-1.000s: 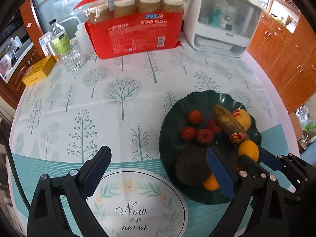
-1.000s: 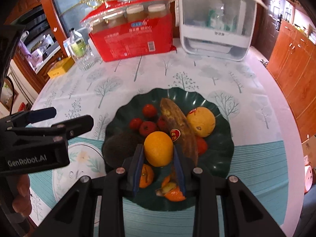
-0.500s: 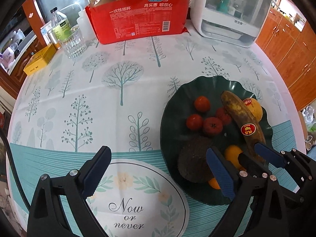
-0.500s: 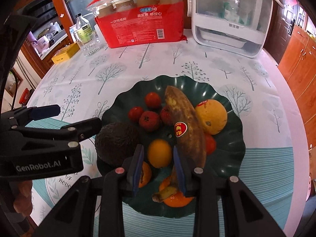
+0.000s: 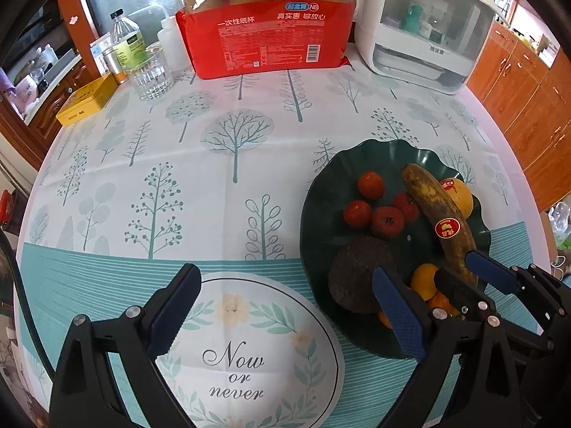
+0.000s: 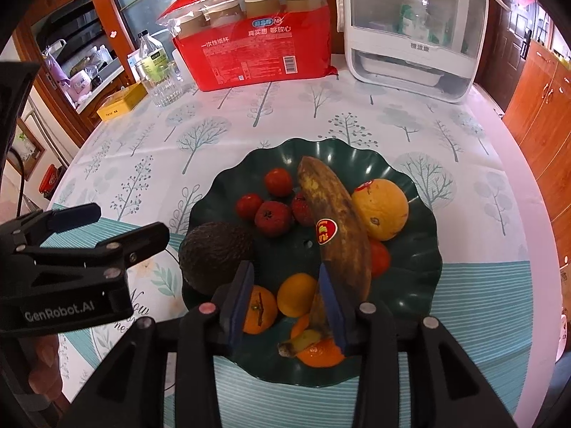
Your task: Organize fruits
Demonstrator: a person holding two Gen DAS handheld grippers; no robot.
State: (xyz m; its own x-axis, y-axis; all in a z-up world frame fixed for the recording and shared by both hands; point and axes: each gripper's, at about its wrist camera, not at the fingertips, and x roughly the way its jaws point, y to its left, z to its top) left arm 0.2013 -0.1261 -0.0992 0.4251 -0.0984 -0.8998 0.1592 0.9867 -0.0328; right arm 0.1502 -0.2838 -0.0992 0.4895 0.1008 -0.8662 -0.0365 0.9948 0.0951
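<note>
A dark green scalloped plate (image 6: 421,249) holds a browned banana (image 6: 339,214), a large orange (image 6: 382,210), a dark avocado (image 6: 214,253), several small red fruits (image 6: 273,217) and tangerines (image 6: 260,308). A small orange (image 6: 298,294) lies on the plate between the fingers of my right gripper (image 6: 287,297). Its jaws are opening and the pads stand clear of the fruit. My left gripper (image 5: 285,310) hangs wide open over the tablecloth left of the plate (image 5: 321,185), with nothing between its fingers. It also shows in the right wrist view, left gripper (image 6: 130,223).
At the back stand a red pack of paper cups (image 5: 267,32), a white appliance (image 5: 424,32), a glass (image 5: 151,75), a bottle (image 5: 125,42) and a yellow box (image 5: 87,100). A round "Now or never" print (image 5: 235,353) lies under the left gripper. Wooden cabinets (image 5: 528,107) line the right side.
My right gripper lowered the small orange onto the plate, then its jaws parted from the fruit. The left gripper stayed open and hardly moved.
</note>
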